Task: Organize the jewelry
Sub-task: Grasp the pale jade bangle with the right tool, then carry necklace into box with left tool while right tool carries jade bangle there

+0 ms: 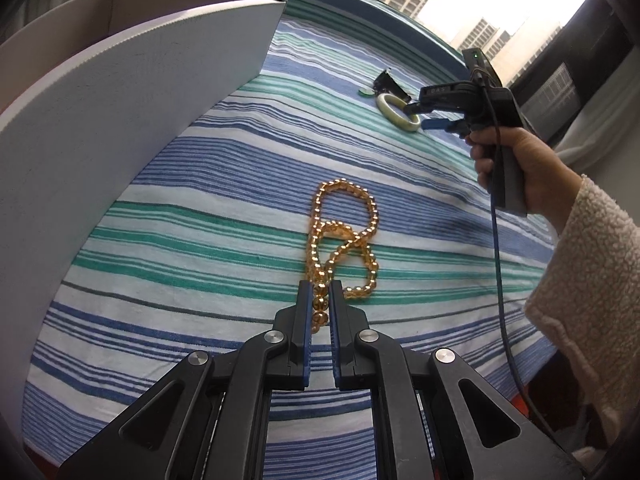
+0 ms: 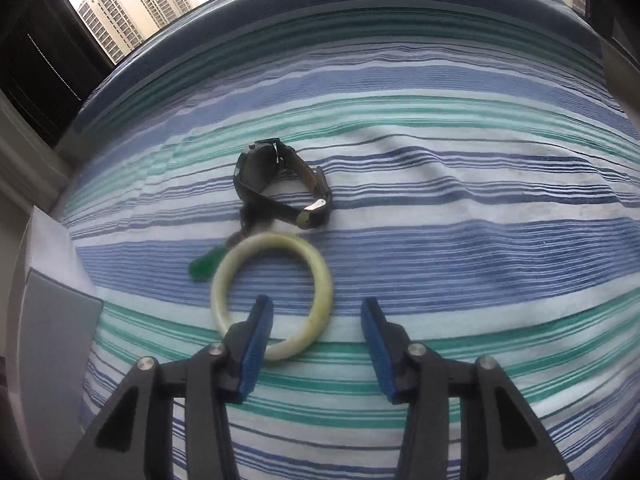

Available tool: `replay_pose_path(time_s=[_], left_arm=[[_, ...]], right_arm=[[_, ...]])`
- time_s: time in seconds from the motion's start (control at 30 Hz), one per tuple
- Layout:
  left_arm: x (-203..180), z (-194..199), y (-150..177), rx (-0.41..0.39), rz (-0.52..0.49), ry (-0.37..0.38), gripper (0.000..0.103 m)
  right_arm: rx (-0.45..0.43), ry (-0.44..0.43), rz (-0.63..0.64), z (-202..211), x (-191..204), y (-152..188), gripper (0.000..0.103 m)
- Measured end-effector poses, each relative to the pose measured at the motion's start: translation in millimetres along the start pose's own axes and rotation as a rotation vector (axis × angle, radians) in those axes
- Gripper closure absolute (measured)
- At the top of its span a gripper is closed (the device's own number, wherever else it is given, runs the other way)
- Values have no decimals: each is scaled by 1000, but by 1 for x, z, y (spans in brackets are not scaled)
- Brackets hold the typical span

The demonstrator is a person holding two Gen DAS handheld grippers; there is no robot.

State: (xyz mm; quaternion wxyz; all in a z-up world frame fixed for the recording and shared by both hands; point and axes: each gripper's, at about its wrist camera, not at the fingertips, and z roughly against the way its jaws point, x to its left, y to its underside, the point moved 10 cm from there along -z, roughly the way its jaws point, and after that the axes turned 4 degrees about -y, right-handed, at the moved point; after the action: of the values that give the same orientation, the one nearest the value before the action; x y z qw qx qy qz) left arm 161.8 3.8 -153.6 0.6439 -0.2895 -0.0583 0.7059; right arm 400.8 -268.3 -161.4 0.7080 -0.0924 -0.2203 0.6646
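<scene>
Two hand-held grippers work the bed: the left hand-held gripper (image 1: 320,304) clamps the amber bead necklace (image 1: 344,236), while the right hand-held gripper (image 2: 316,320), jaws parted, straddles the pale bangle (image 2: 274,294)'s near rim, likely needing to close next.

the right hand-held gripper (image 2: 316,308) hangs over a bed spread with a blue, green and white striped sheet (image 2: 460,240), its two blue-padded fingers (image 2: 256,344) set apart. a pale green bangle (image 2: 320,276) lies flat on the sheet; the left finger covers part of its near rim, while the right finger stands clear outside the ring. whether the left pad touches it cannot be told. a small green pendant (image 2: 204,266) lies just beside the bangle's left edge. beyond them lies a dark-strapped wristwatch (image 2: 280,188). a white box (image 2: 52,300) stands at the left edge, and tall buildings (image 2: 132,12) show through the window.
</scene>
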Motion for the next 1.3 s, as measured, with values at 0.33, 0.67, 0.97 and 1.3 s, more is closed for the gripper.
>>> replay_pose_path(time_s=[0.33, 0.67, 0.97, 1.3], left_arm=[[-16, 44, -40, -71, 39, 137, 98], [-43, 131, -89, -216, 7, 203, 98], [-22, 249, -134, -387, 73, 253, 98], [72, 312, -197, -558, 162, 33, 97]], right_arm=[[-141, 13, 170, 55, 24, 19, 91], [-220, -145, 217, 135, 51, 56, 91], [-253, -280, 310, 182, 118, 63, 91], [-254, -464, 430, 188, 264, 38, 91]])
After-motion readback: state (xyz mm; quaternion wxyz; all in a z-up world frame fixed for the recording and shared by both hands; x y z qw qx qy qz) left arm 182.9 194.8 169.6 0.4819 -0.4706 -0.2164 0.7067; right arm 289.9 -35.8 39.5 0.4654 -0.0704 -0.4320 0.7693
